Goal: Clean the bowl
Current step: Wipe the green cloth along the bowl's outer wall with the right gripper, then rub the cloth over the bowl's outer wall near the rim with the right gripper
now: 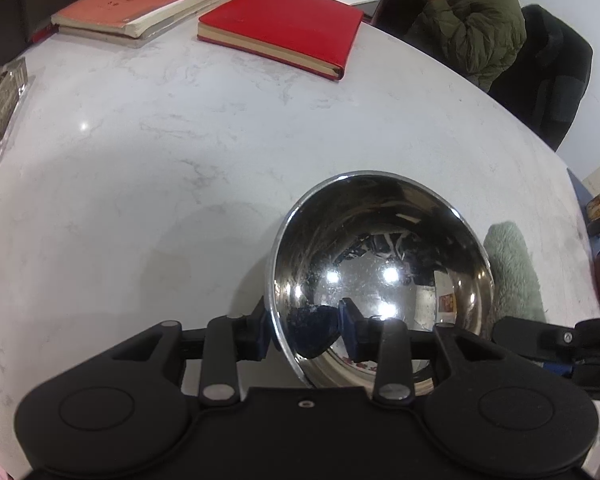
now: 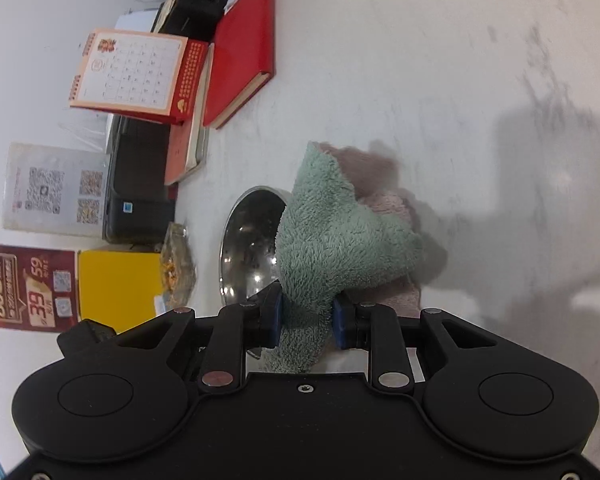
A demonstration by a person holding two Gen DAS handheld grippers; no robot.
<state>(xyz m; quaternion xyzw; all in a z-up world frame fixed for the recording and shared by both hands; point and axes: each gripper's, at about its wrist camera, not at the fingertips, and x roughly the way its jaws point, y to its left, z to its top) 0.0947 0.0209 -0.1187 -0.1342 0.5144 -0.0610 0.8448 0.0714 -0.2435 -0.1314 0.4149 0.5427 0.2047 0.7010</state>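
A shiny steel bowl (image 1: 380,264) is tilted on the white marble table. My left gripper (image 1: 306,334) is shut on the bowl's near rim, one finger outside and one inside. In the right wrist view the bowl (image 2: 250,248) shows partly behind a fluffy green and pink cloth (image 2: 336,232). My right gripper (image 2: 308,320) is shut on the cloth, which hangs bunched just right of the bowl. The cloth (image 1: 512,268) also shows in the left wrist view beside the bowl, with the right gripper's body below it.
A red notebook (image 1: 280,26) and a stack of books (image 1: 140,12) lie at the table's far side, with a desk calendar (image 2: 132,76). A plastic snack packet (image 1: 0,112) lies at left. A seated person in a green jacket (image 1: 472,20) is beyond the table edge.
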